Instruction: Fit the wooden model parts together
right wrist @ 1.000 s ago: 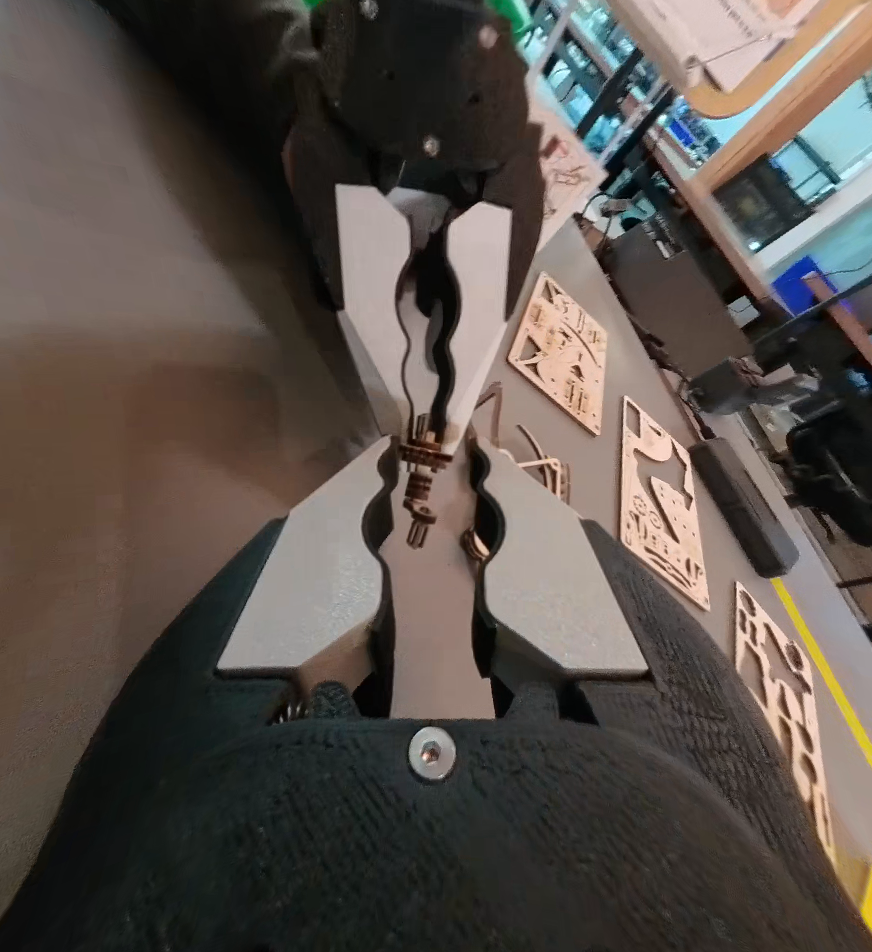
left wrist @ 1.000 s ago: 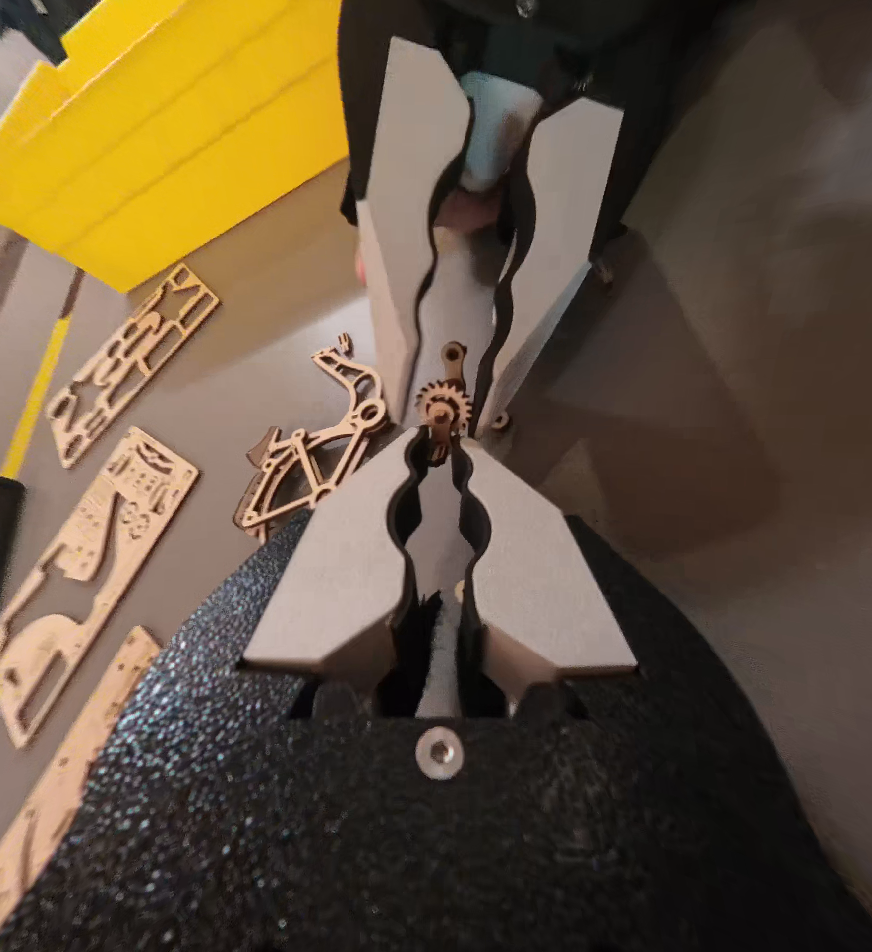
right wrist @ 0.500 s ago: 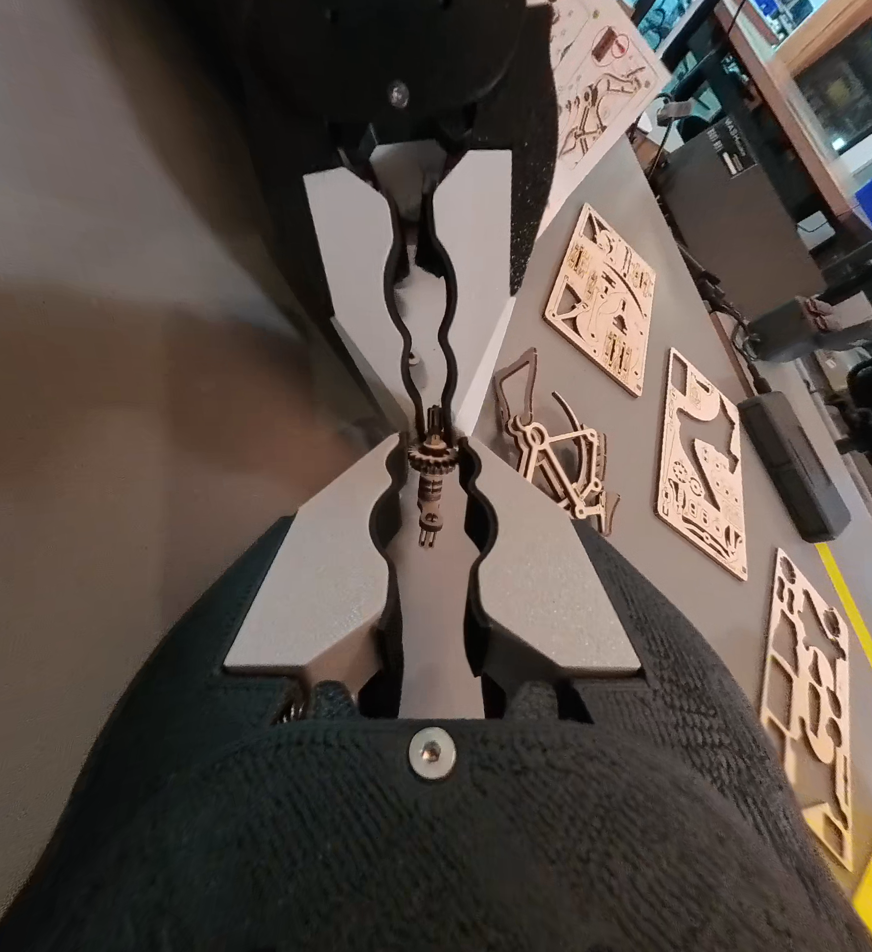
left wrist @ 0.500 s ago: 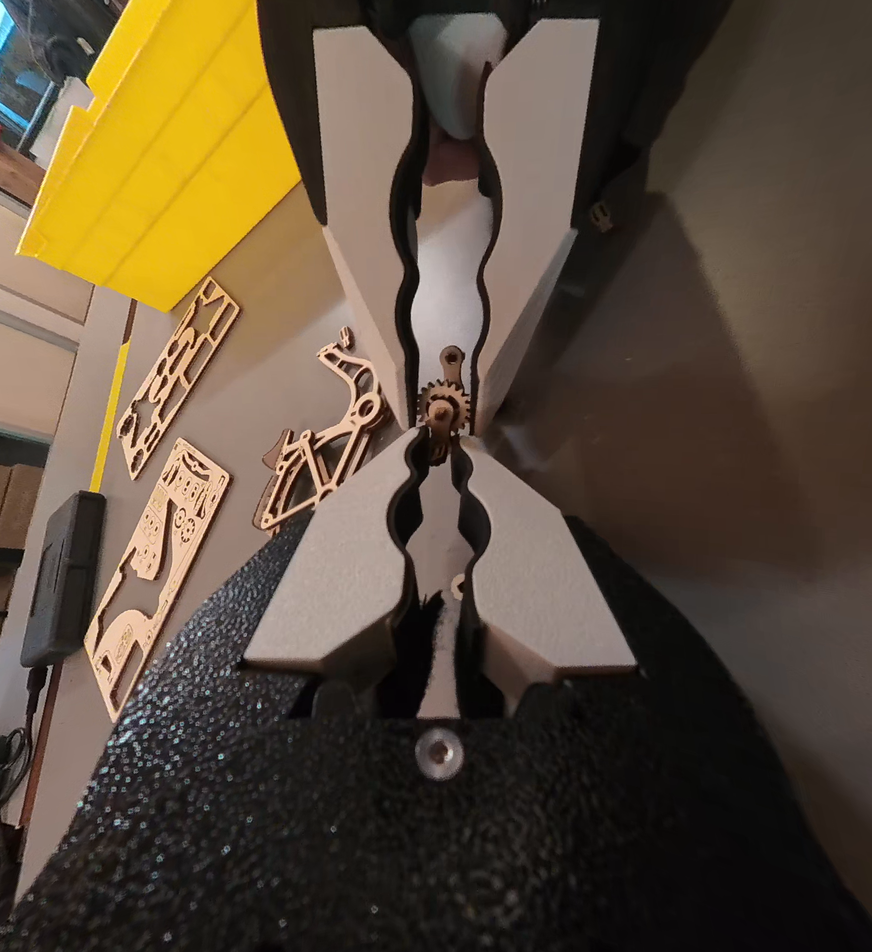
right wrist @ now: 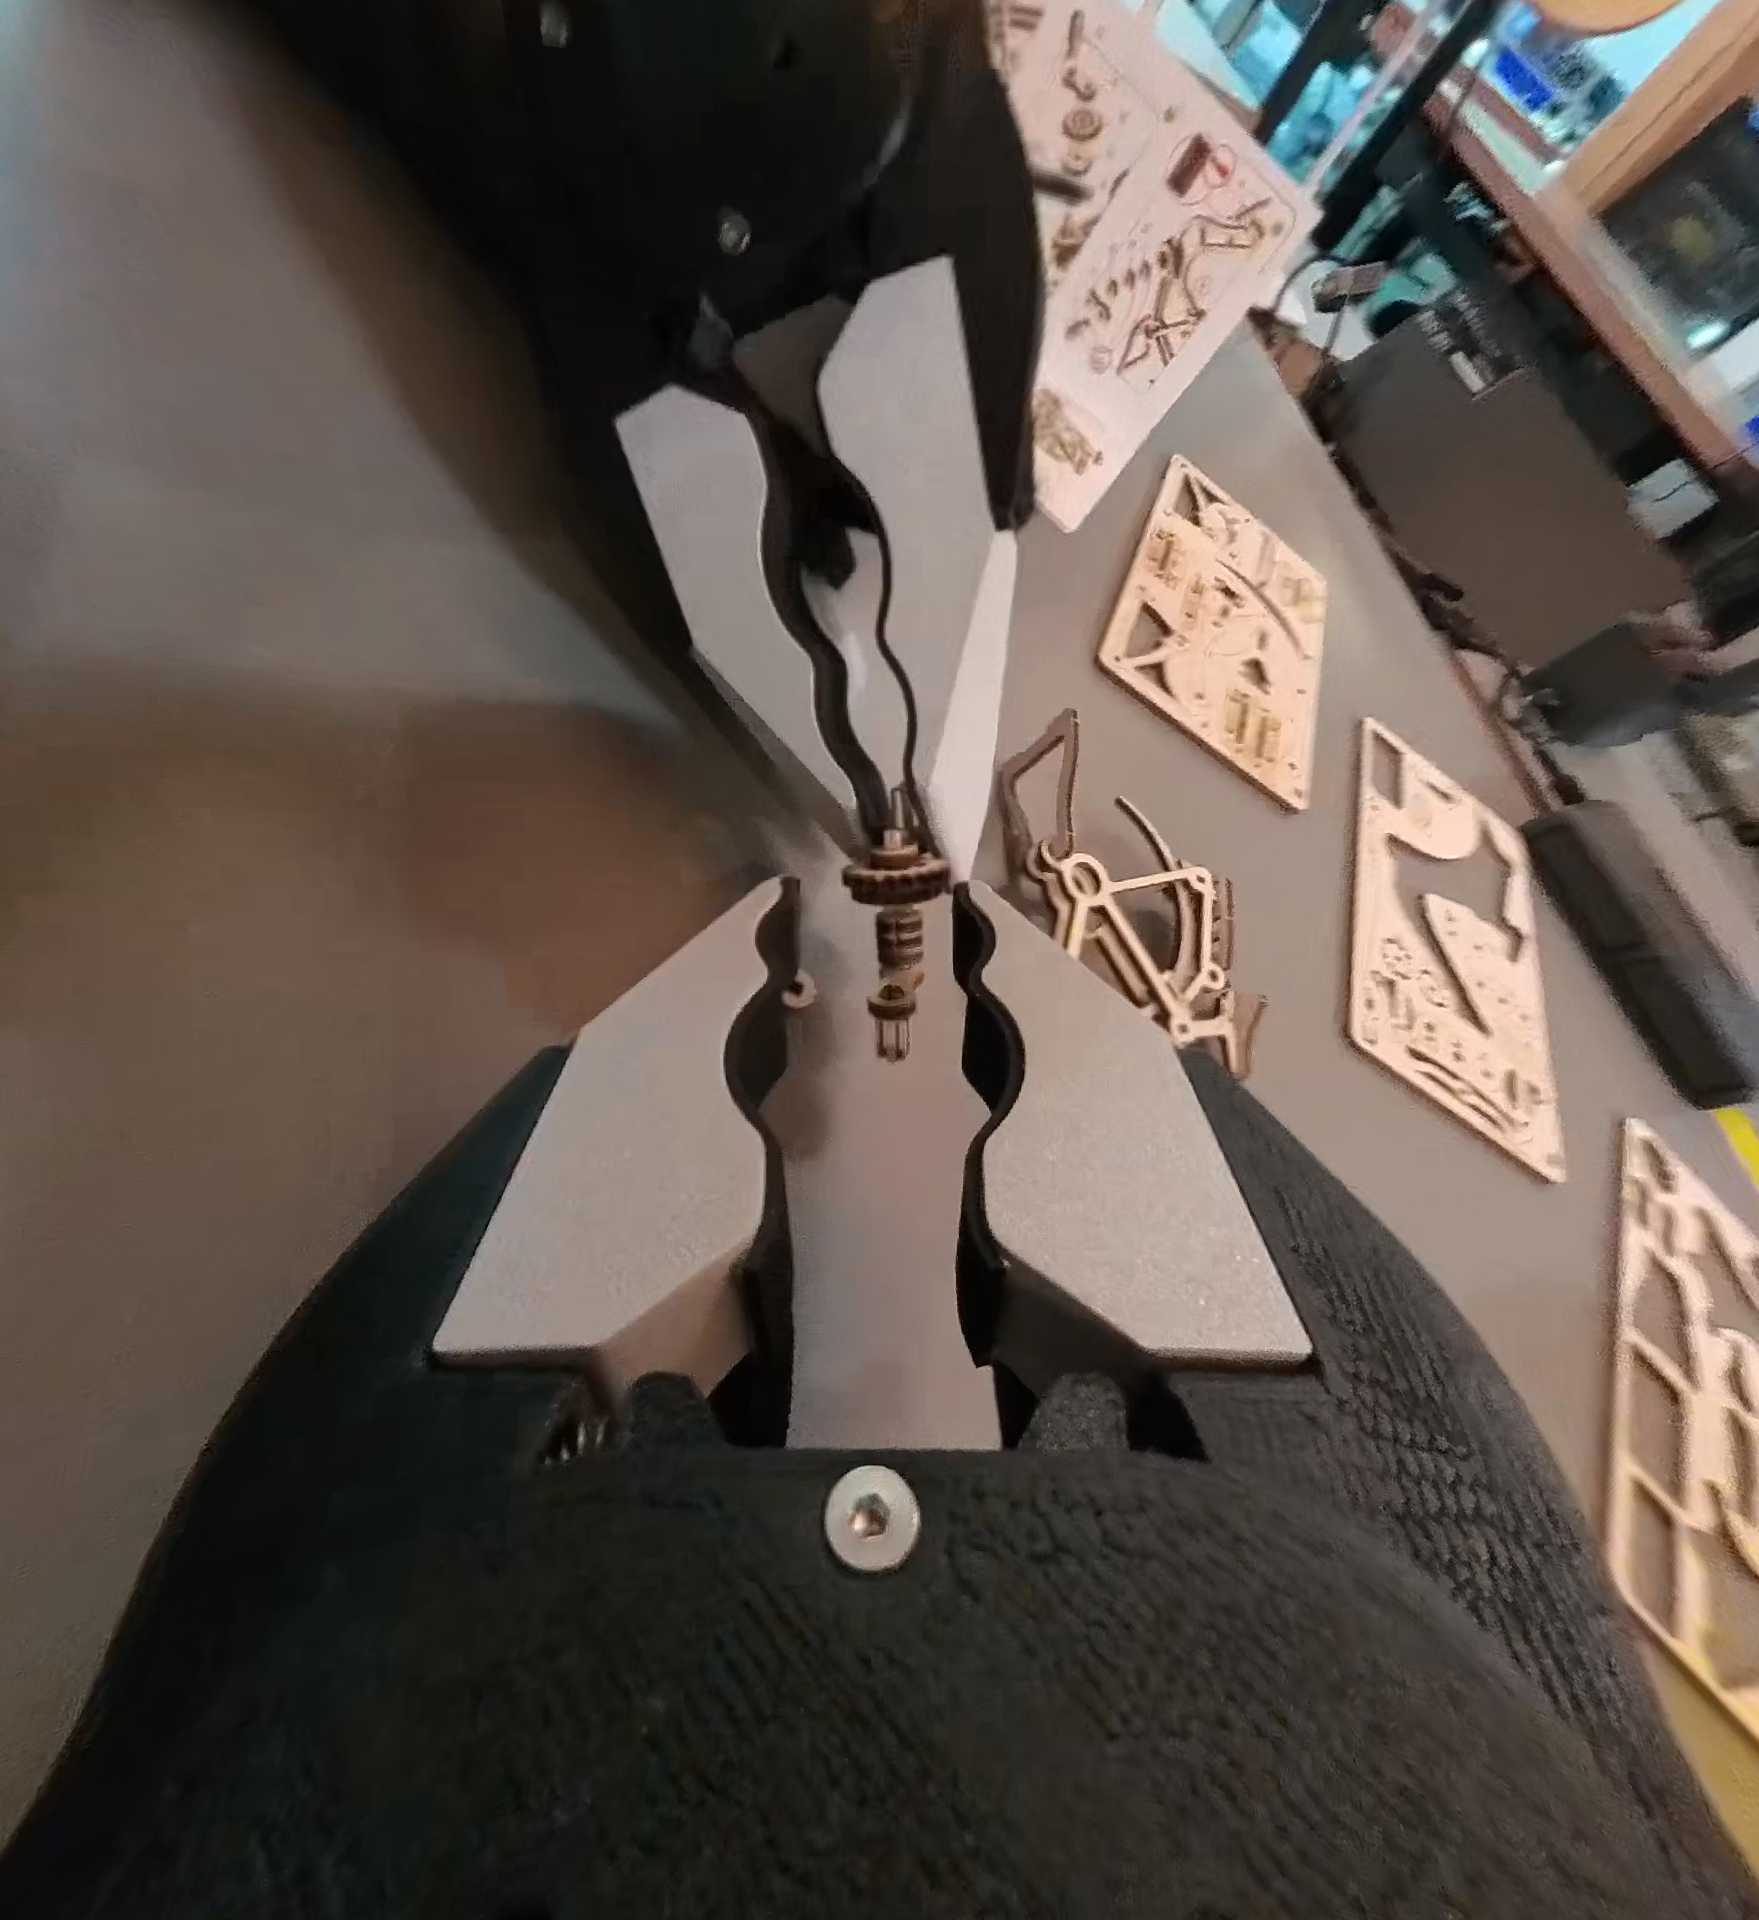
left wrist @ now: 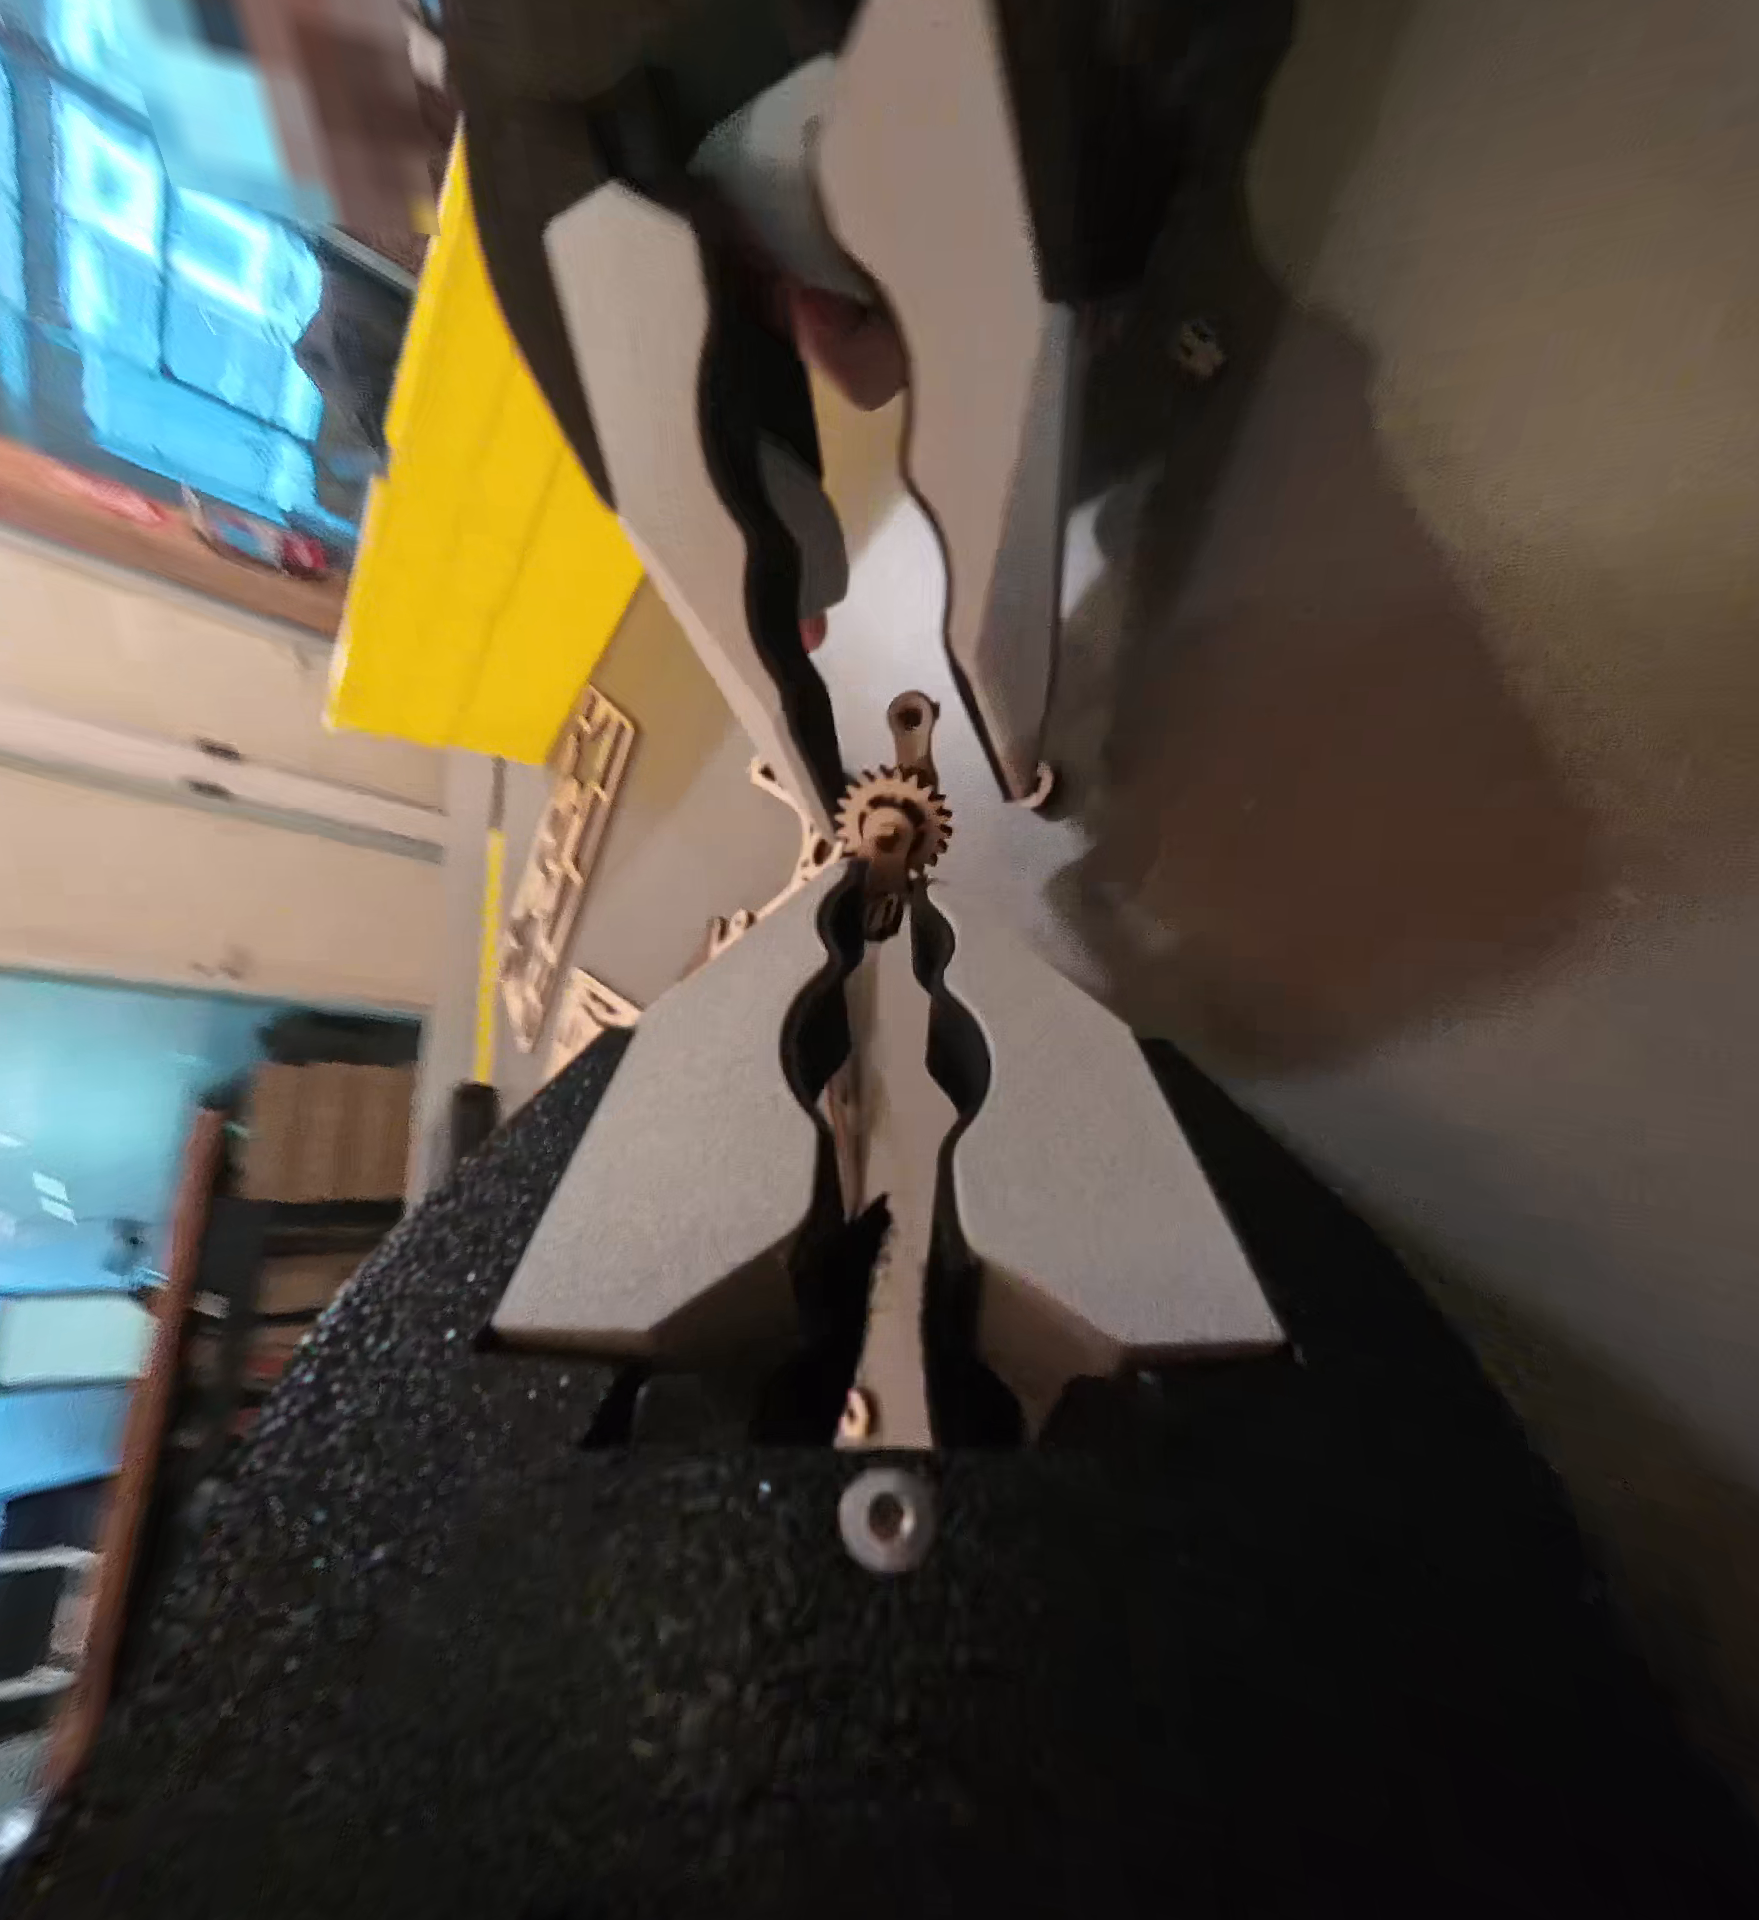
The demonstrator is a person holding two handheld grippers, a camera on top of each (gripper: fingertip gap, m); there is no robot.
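A small wooden gear-and-axle assembly [left wrist: 896, 826] hangs in the air between the two grippers, which face each other tip to tip. My left gripper [left wrist: 880, 904] is shut on one end of its axle. In the right wrist view the assembly [right wrist: 896, 878] shows a toothed gear, a spool and a pin end, and the left gripper [right wrist: 901, 816] pinches its far end. My right gripper [right wrist: 870, 894] is open, its fingertips on either side of the gear without gripping it. It also shows in the left wrist view [left wrist: 927, 800], jaws apart.
A partly built wooden frame [right wrist: 1135, 935] lies on the grey table [right wrist: 231, 935] to the right. Several punched wooden sheets [right wrist: 1446, 956] and an instruction sheet [right wrist: 1155, 239] lie beyond it, beside a black box [right wrist: 1654, 935]. A small wooden ring [right wrist: 800, 992] lies below. A yellow bin [left wrist: 480, 540] stands behind.
My right gripper was shut around the gear and has opened. The left gripper keeps its hold on the axle. Both views have tilted and shifted.
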